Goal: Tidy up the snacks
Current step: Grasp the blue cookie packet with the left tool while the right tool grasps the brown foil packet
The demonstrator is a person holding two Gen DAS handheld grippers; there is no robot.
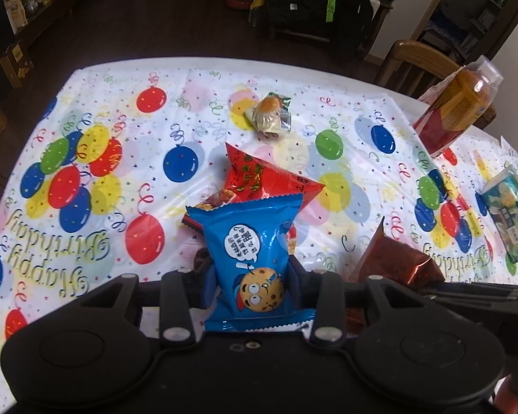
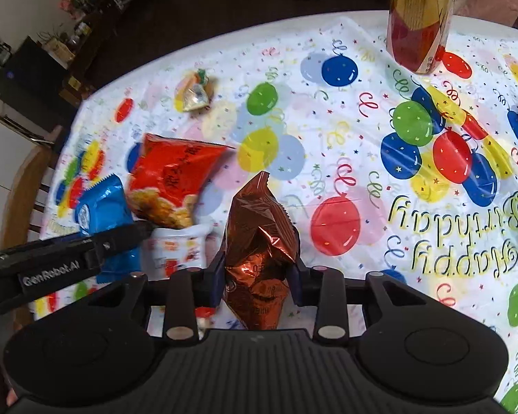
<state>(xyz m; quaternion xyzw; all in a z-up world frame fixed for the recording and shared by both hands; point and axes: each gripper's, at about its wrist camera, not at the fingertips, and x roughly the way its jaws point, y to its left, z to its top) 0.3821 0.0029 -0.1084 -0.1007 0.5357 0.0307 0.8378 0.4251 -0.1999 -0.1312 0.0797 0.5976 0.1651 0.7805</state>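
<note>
your left claw [image 1: 250, 276] is clamped on the blue cookie packet [image 1: 250, 252], pads pinching its lower half, packet standing upright off the worktop [image 1: 121, 79] near the near edge. your right claw [image 2: 259, 269] is closed on the brown foil packet [image 2: 260, 241], crumpled, its torn tip pointing toward the far edge, held just above the balloon tablecloth [image 2: 362, 138]. the two claws sit close side by side; in the right wrist view your left claw's black arm crosses in from the left with the blue packet in it. the red snack bag [image 1: 259, 177] lies on the worktop just beyond the blue packet, toward the middle, and in the right wrist view its end overlaps a white packet [image 2: 179, 248] lying near the near edge; cannot tell if the blue packet touches the red bag. a small clear-wrapped pastry [image 1: 271, 115] lies alone further back toward the far edge, well apart from the rest. a bottle with orange drink and yellow-red label [image 1: 456, 107] stands near the far right corner, in front of a wooden chair [image 1: 414, 58]. a teal and white snack pack [image 1: 512, 214] lies by the right edge. a fingertip [image 1: 511, 390] shows at the bottom right of the left wrist view.
</note>
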